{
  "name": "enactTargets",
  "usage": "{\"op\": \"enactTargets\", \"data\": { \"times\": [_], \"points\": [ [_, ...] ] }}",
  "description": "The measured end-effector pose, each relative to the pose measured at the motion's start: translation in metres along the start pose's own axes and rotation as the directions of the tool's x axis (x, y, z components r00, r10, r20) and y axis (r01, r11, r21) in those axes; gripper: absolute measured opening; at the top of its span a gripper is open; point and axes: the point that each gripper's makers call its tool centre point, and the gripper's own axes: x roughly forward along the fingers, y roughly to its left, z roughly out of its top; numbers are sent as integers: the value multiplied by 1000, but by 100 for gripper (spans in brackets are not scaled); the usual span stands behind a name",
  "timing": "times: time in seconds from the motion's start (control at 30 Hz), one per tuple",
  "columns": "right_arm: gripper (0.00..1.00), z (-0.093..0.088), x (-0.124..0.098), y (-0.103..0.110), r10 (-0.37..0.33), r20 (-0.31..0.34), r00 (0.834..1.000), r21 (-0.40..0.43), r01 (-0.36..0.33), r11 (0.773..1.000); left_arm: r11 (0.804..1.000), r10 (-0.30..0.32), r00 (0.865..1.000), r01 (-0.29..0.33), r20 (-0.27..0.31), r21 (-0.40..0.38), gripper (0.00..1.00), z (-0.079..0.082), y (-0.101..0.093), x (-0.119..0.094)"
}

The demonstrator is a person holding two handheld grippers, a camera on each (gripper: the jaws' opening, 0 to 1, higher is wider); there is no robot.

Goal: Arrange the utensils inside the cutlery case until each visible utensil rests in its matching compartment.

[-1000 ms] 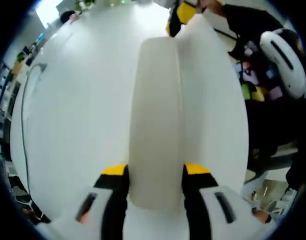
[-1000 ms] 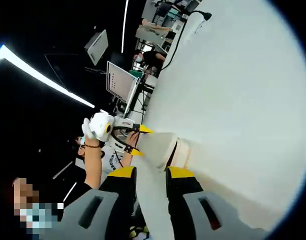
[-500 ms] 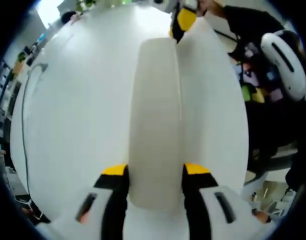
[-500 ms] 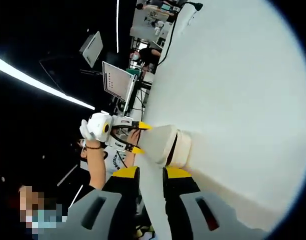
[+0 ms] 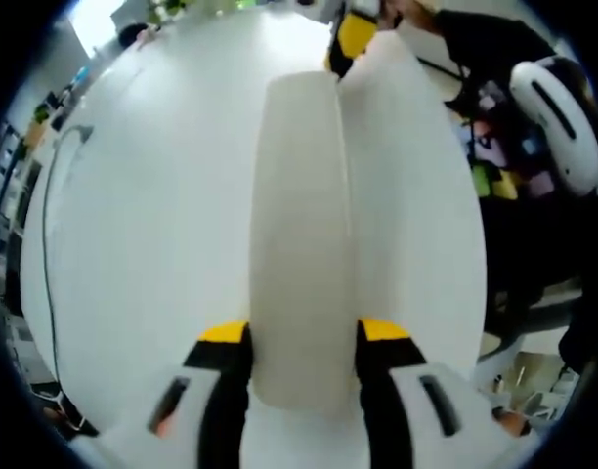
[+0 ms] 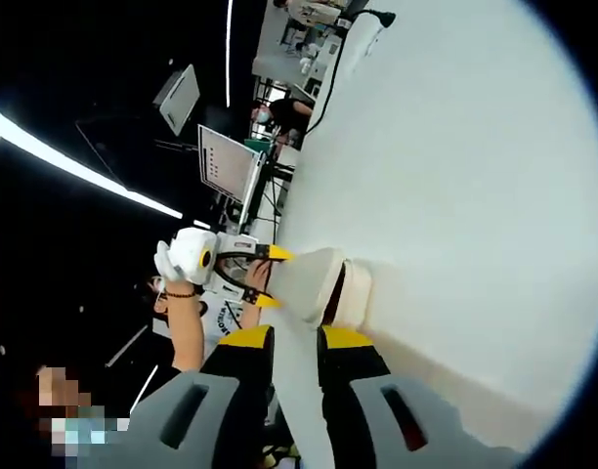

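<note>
A long cream cutlery case (image 5: pixel 299 225) runs away from me in the left gripper view, above the white table (image 5: pixel 152 195). My left gripper (image 5: pixel 304 332) is shut on its near end. At the far end the yellow-tipped right gripper (image 5: pixel 356 34) holds the case. A whiter half of the case (image 5: pixel 406 195) lies alongside, split from the cream half by a thin seam. In the right gripper view my right gripper (image 6: pixel 294 337) is shut on the case (image 6: pixel 314 283), with the left gripper (image 6: pixel 265 277) clamped on the other end. The inside of the case is hidden.
A black cable (image 5: pixel 47 195) lies along the table's left side. A person in dark clothes (image 5: pixel 485 39) stands past the table's right edge. In the right gripper view a monitor (image 6: pixel 226 161) and desks sit beyond the table edge, and a hand (image 6: pixel 187 293) holds the left gripper.
The right gripper view has tilted slightly and its jaws sit a little closer together on the case. The left gripper's hold looks the same.
</note>
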Motion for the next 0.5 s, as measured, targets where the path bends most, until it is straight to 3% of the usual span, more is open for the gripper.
{"op": "enactTargets", "data": {
  "times": [0.2, 0.5],
  "points": [
    [17, -2, 5, -4, -14, 21, 1000, -10, 15, 1000, 1000, 1, 1000, -1, 7, -1, 44, 0, 0, 0],
    [12, 1, 16, -5, -2, 60, 998, 59, -1, 998, 1000, 3, 1000, -3, 18, 1, 44, 1, -1, 1]
  ]
}}
